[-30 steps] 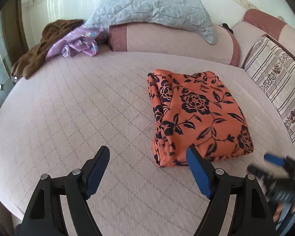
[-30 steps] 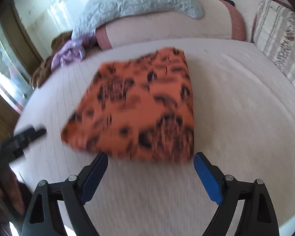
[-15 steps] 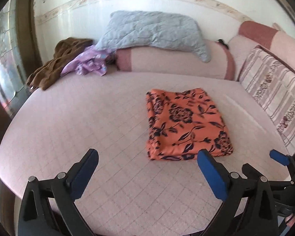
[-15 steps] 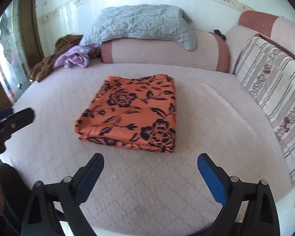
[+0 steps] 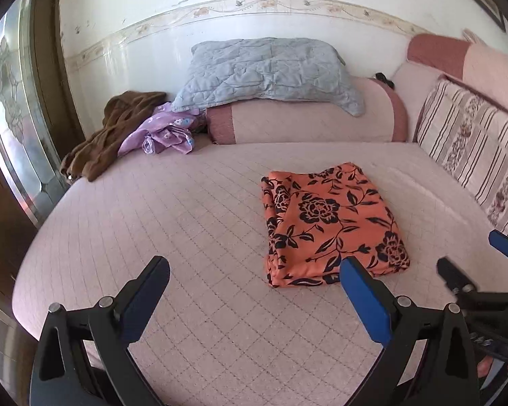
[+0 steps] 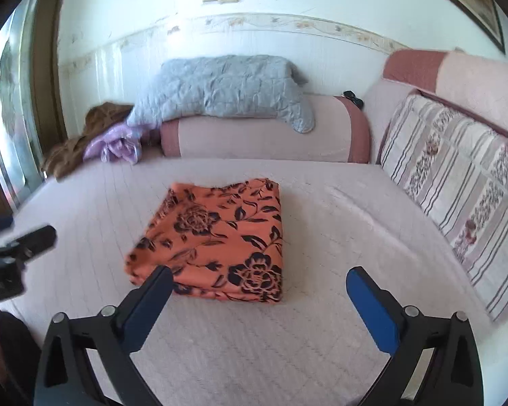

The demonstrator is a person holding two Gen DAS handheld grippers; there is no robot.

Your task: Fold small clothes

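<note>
On the bed (image 5: pixel 125 243), folded orange garment (image 5: pixel 328 226) sits free; left hand-held gripper (image 5: pixel 254 284) wide and empty, right hand-held gripper (image 6: pixel 259 287) opening, empty — a careless brush could undo it.

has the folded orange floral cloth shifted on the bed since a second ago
No. The folded orange floral cloth lies at the same spot on the pink quilted bed cover, still in line with the bolster; only the cameras drew back.
</note>
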